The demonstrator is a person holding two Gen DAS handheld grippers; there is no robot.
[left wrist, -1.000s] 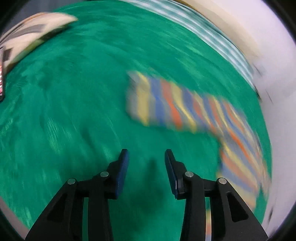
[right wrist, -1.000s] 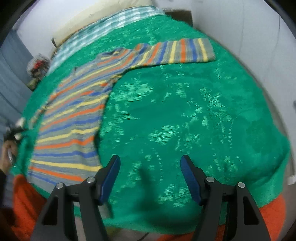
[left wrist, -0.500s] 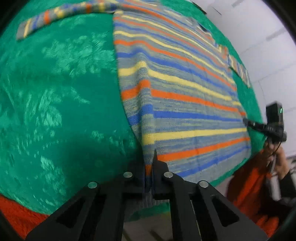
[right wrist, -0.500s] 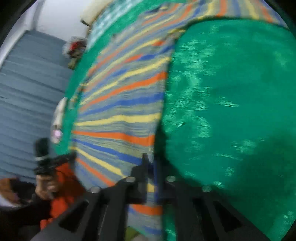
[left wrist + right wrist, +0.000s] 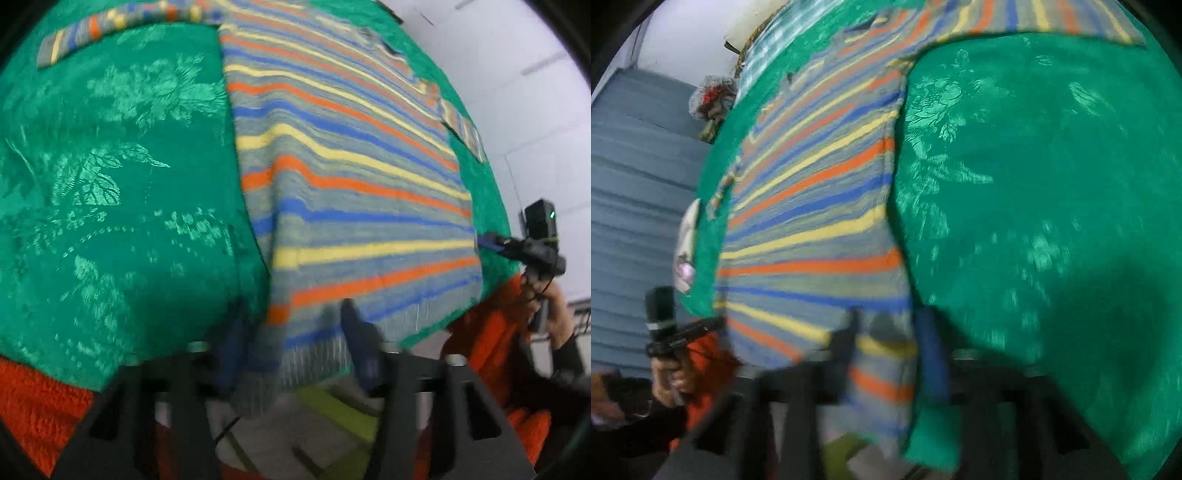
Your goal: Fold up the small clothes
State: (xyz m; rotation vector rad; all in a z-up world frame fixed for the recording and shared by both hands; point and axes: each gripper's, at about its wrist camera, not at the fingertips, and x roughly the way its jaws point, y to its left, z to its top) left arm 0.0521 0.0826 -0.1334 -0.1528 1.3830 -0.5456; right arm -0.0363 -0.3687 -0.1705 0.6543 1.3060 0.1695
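A striped sweater point(image 5: 343, 177) in grey, orange, yellow and blue lies flat on a green patterned blanket point(image 5: 110, 192), sleeves spread; it also shows in the right wrist view point(image 5: 820, 206). My left gripper point(image 5: 291, 347) is open, its blurred jaws either side of the sweater's bottom left hem corner at the blanket's near edge. My right gripper point(image 5: 886, 350) is open too, jaws straddling the bottom right hem corner. The right gripper also shows in the left wrist view point(image 5: 495, 245) at the hem's far corner. The left gripper shows in the right wrist view point(image 5: 701, 326).
The green blanket point(image 5: 1034, 184) covers an orange cover point(image 5: 37, 391) that shows at the near edge. A checked cloth point(image 5: 764, 48) and a small bundle point(image 5: 709, 99) lie at the far end. Blue-grey wall panels point(image 5: 631, 184) stand on the left. A white wall point(image 5: 517, 74) is on the right.
Half a second ago both grippers were shut at the sweater's hem corners. Now both have opened, with the hem lying between their jaws. The views are blurred by motion.
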